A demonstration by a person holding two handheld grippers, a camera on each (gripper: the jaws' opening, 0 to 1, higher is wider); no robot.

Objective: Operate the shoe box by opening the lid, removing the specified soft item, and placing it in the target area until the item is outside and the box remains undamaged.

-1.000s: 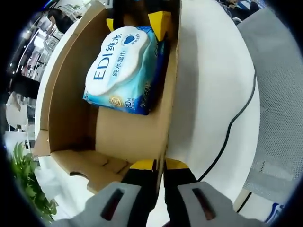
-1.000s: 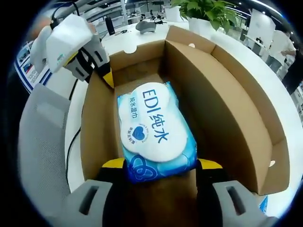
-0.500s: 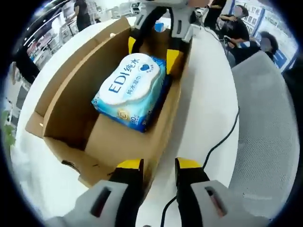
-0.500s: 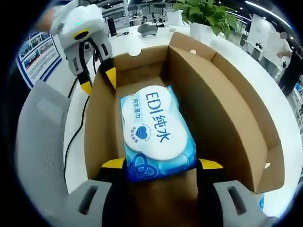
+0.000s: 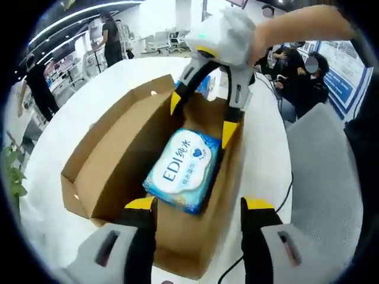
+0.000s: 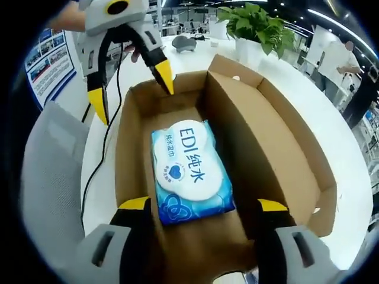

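Now the box (image 6: 278, 160) sits open on the white table (image 6: 331, 124), lid flap folded out, with the blue pack of wipes (image 6: 188, 171) lying flat inside. The right claw (image 6: 202, 208) hovers spread wide at one end of the pack, the left claw (image 5: 199, 207) gapes wide at the other end, neither touching it.

Wipes pack (image 6: 188, 171) small print unreadable; shoe box (image 6: 278, 171) near end hidden behind hand-held gripper jaws.

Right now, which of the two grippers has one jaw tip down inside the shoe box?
The right gripper: one yellow tip dips inside the shoe box beside the wipes pack. The left gripper hangs above it.
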